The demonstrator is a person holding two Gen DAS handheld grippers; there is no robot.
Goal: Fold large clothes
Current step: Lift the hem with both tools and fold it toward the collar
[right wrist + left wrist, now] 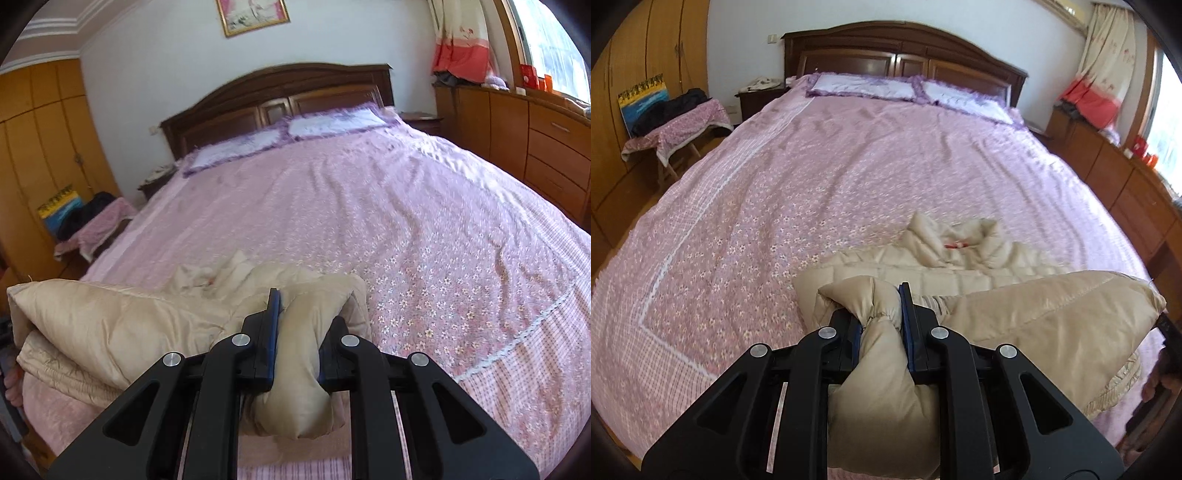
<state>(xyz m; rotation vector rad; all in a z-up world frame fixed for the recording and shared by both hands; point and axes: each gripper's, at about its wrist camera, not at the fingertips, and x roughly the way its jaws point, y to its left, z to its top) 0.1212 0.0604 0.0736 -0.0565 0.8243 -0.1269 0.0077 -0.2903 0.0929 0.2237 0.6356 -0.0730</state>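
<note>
Beige and puffy, that's the jacket (pixel 997 258) they're folding, some kind of quilted down coat lying near the foot of the bed (pixel 812 166). Both sets of tongs are clamped on it: the left tongs (pixel 882 314) have a fat wad of padded fabric squeezed between the blue pads, and the right tongs (pixel 299 321) have the same sort of bunch. From the look of it each one has a bottom corner or hem end, and the lower part of the jacket is lifted off the bedspread and doubled over toward the collar (pixel 955 240), which lies flat further up with a little red tag showing.

My read on handling: this thing is light but bulky, and totally soft, so it won't hold a crease by itself. The shell looks shiny and slick, so a shallow pinch could slide out. Grabbing a thick bunch like they have here seems the safer bet, ideally at a seam or the gathered hem where the fabric is stiffer. The padding also traps air, so I'd guess the fold will spring back up unless it gets pressed down after it's laid.

Between the two grips the fabric sags and billows a bit, so keeping the hands level and apart should stop it from collapsing into a lump. Plenty of bare bedspread around it, pillows (pixel 295 133) well away at the headboard.
</note>
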